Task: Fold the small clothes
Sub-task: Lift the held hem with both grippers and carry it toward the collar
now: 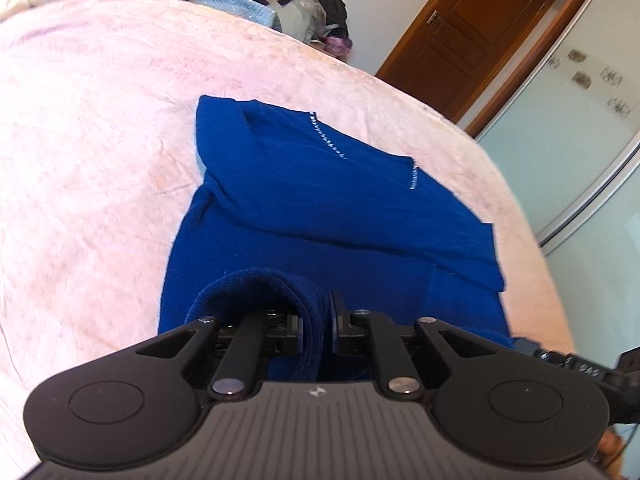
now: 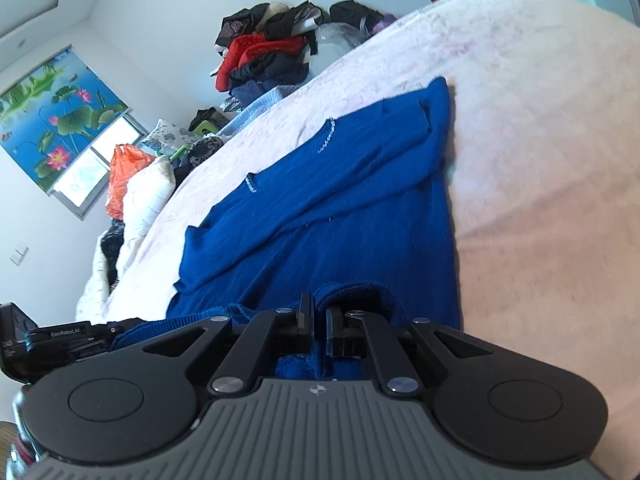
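A royal-blue knit sweater [image 1: 320, 200] with rhinestone trim lies spread on the pink bedspread [image 1: 88, 140], its sleeves folded across the body. My left gripper [image 1: 316, 326] is shut on the near hem of the sweater, left side, with fabric bunched between the fingers. My right gripper [image 2: 319, 326] is shut on the hem of the same sweater [image 2: 340, 200], right side. Both hold the hem lifted just above the bed. The right gripper's body [image 1: 580, 368] shows at the left view's right edge, and the left gripper's body [image 2: 60, 340] at the right view's left edge.
A heap of clothes [image 2: 272, 56] and bags sits beyond the bed's far side. White pillows [image 2: 148, 192] and an orange bag [image 2: 124, 176] lie at the head. A wooden door [image 1: 472, 40] and a sliding wardrobe [image 1: 580, 140] stand past the bed's right edge.
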A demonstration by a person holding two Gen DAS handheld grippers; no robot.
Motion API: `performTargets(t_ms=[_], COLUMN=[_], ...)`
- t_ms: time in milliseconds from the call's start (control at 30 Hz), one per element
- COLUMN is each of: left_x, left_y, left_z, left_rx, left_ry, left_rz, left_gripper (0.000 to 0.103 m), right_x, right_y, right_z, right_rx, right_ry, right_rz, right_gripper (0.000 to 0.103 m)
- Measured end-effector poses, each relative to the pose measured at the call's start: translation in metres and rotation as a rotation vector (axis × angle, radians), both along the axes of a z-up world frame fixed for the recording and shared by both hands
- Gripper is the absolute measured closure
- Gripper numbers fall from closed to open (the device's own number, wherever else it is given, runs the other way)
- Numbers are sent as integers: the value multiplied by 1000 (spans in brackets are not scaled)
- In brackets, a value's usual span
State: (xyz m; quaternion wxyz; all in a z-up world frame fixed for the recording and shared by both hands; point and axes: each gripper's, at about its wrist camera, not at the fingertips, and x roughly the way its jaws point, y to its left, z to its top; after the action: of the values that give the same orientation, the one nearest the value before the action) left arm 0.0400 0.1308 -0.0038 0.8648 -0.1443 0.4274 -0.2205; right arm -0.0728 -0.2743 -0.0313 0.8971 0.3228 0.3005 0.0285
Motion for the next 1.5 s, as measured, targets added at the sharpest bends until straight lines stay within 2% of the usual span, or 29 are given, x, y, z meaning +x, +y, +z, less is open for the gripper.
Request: performTargets(t_ms=[167, 400, 1133, 1500], left_x=[6, 9, 30, 32], left_y=[-8, -15, -39, -56], left_z=[-11, -16, -12, -13], left_rx=[47, 74, 177, 285], left_ry=[7, 2, -57, -120], left_rz=[21, 32, 37, 66], left_gripper=[91, 91, 91, 91], right_x=[12, 15, 38, 47], right_y=[11, 10, 7, 4], right_z=[0, -5, 1, -1], right_rx=[-93, -75, -107, -104], right_ry=[-1, -9, -36, -53], right_rz=[-30, -70, -70, -84], right_gripper=[93, 93, 93, 93])
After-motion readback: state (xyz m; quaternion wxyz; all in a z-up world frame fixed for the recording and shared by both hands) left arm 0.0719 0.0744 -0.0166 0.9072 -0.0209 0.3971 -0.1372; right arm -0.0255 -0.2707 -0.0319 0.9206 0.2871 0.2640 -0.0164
